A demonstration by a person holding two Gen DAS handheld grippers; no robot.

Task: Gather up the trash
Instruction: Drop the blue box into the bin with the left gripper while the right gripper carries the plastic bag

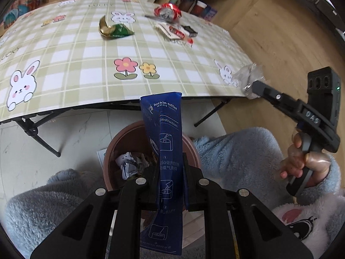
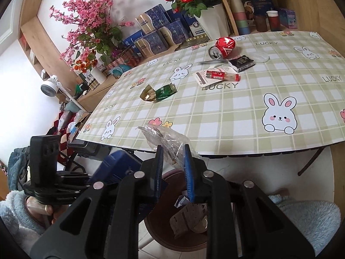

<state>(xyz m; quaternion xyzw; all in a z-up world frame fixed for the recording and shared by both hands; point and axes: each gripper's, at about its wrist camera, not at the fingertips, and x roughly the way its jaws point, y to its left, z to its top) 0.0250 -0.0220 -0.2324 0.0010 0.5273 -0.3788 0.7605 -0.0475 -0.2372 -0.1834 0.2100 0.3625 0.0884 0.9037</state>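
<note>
My left gripper (image 1: 170, 164) is shut on a blue Luckin coffee sachet (image 1: 166, 129), which stands upright over the brown trash bin (image 1: 112, 149) below the table edge. Crumpled paper (image 1: 129, 164) lies in the bin. My right gripper (image 2: 173, 151) is shut on a crumpled clear plastic wrapper (image 2: 166, 137), held just off the table's near edge above the bin (image 2: 157, 233). In the left wrist view that wrapper (image 1: 248, 79) shows at the right gripper's tip. The blue sachet (image 2: 116, 166) appears at the left of the right wrist view.
On the checked tablecloth (image 2: 226, 116) lie a gold-green wrapper (image 2: 159, 92), a crushed red can (image 2: 223, 47), a red lighter pack (image 2: 220, 76) and a black packet (image 2: 241, 61). Flower pots and boxes line the far shelf. The person's fluffy blue sleeves (image 1: 237, 157) flank the bin.
</note>
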